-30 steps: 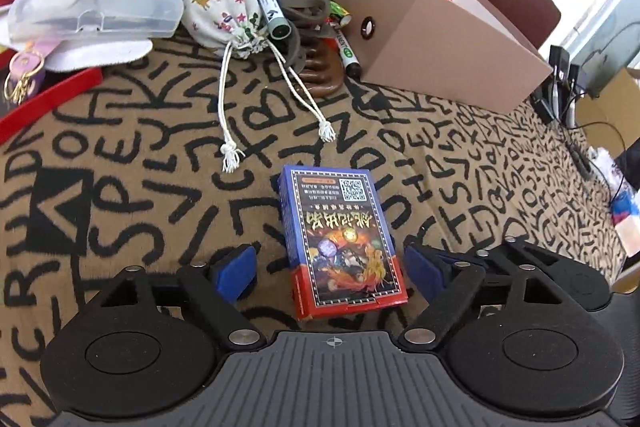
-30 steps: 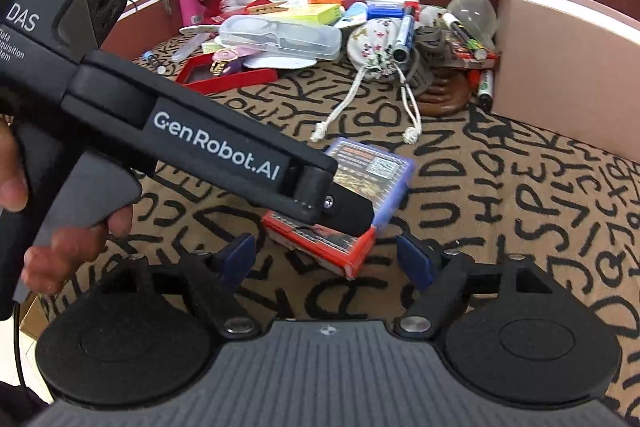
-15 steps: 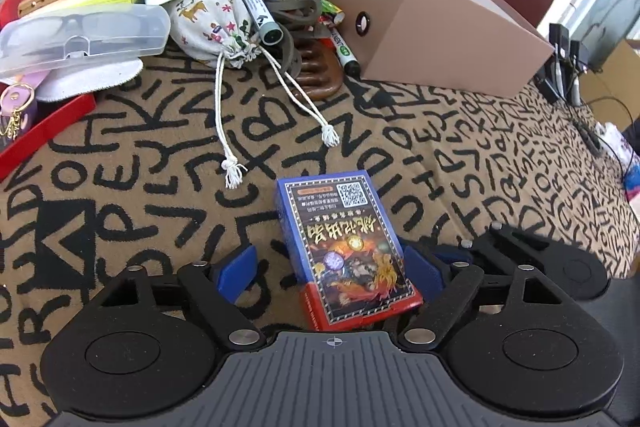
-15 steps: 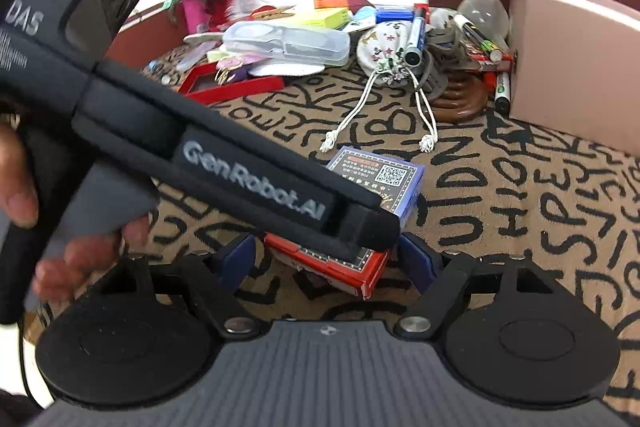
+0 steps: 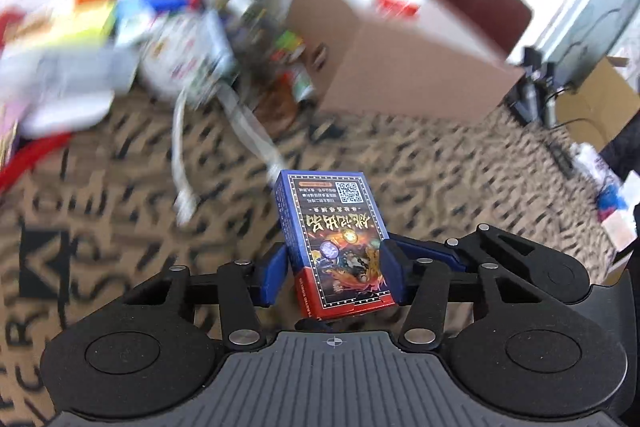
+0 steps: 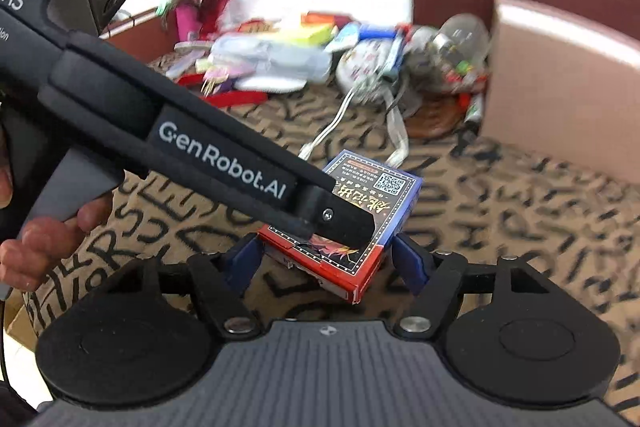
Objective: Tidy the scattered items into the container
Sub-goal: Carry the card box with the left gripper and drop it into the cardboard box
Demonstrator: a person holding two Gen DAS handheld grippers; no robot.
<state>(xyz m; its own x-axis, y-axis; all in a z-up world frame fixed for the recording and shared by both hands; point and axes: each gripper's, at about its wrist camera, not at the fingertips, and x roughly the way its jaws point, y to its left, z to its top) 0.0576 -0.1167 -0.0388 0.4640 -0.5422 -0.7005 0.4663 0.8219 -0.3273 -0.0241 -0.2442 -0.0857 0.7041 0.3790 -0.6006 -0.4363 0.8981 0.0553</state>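
A blue and red card box [image 5: 336,243] sits between the blue pads of my left gripper [image 5: 334,273], which is shut on it and holds it off the patterned cloth. In the right wrist view the same card box [image 6: 360,223] is partly hidden by the black body of the left gripper. My right gripper [image 6: 326,261] is open, its pads on either side of the box's near end without touching it. The brown cardboard box [image 5: 400,67] stands at the back right and also shows in the right wrist view [image 6: 560,87].
A blurred pile of items lies at the back: a drawstring pouch [image 6: 362,67], a clear glasses case [image 6: 272,61], markers, a glass bulb [image 6: 460,35] and a red tray edge [image 5: 32,159]. Cables and a cardboard carton [image 5: 592,107] lie off the table to the right.
My left gripper has closed on the card box and lifted it. The view is now blurred by motion. My right gripper has stayed open near the box.
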